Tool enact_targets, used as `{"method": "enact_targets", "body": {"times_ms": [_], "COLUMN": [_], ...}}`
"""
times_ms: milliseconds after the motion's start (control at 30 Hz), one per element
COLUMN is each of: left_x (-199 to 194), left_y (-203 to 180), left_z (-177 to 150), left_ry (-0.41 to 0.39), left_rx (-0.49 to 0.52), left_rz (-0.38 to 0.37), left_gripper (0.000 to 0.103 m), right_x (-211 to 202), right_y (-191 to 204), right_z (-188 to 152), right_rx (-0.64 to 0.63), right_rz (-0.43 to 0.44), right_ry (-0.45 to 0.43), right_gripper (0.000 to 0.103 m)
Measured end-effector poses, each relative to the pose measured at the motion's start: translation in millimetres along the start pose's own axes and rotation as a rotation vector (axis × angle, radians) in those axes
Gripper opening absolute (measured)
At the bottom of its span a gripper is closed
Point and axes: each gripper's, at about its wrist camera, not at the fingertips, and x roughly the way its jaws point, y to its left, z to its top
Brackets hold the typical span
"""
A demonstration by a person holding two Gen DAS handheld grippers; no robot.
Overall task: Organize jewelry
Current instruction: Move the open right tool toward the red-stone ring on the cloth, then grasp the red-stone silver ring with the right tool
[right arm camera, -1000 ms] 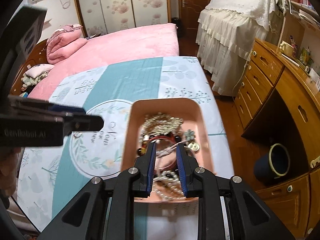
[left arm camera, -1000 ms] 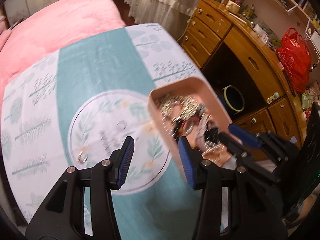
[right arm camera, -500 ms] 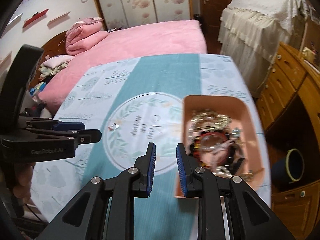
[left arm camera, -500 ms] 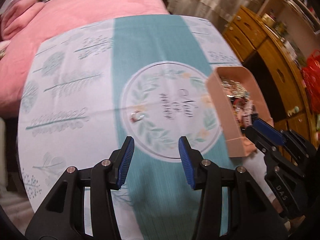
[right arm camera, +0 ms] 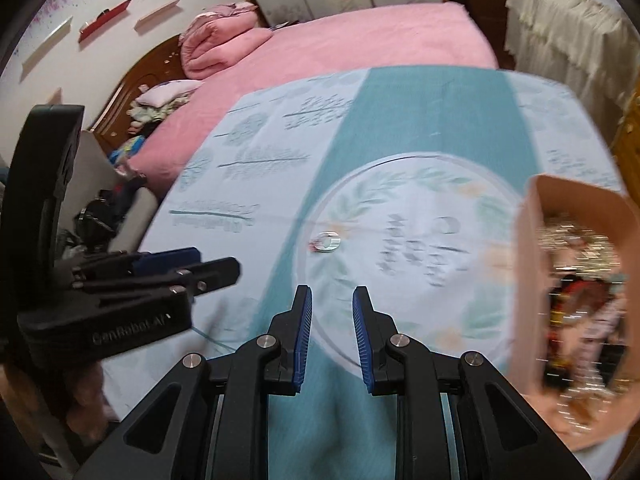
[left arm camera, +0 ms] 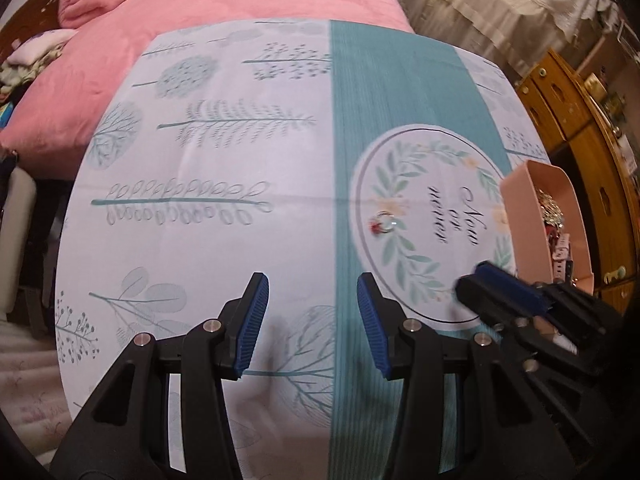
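Note:
A silver ring with a red stone (left arm camera: 383, 224) lies on the printed tablecloth (left arm camera: 240, 168), inside the wreath circle; it also shows in the right wrist view (right arm camera: 328, 241). A pink tray (left arm camera: 520, 216) full of tangled jewelry stands at the right; it also shows, blurred, in the right wrist view (right arm camera: 528, 264). My left gripper (left arm camera: 312, 304) is open and empty, over the cloth left of the ring. My right gripper (right arm camera: 331, 312) is open a little and empty, just short of the ring; it also shows in the left wrist view (left arm camera: 500, 286).
A pink bed (right arm camera: 360, 48) lies beyond the table's far edge. Wooden drawers (left arm camera: 580, 120) stand to the right. The left gripper's body (right arm camera: 100, 280) sits at the left of the right wrist view.
Both grippers have swung left, away from the tray. The tray has slid to the right of both views and the ring now lies ahead of the right gripper.

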Motion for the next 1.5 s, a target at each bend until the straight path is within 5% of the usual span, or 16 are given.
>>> {"method": "enact_targets", "body": {"times_ms": [400,1333,1500], "left_x": [9,27,23], "left_y": [35,82,81], "left_z": [7,9,9], "left_ry": [-0.014,-0.012,-0.021], "left_rx": [-0.082,-0.182,-0.179], "left_rz": [0.008,-0.068,-0.079], "left_gripper": [0.043,0.043,0.043], "right_x": [80,100,98], "right_y": [29,48,47], "right_z": [12,40,37], "right_rx": [0.071,0.006,-0.005], "right_rz": [0.027,-0.294,-0.297], "right_ry": [0.047,-0.076,-0.074], "right_gripper": [0.021,0.021,0.017]}}
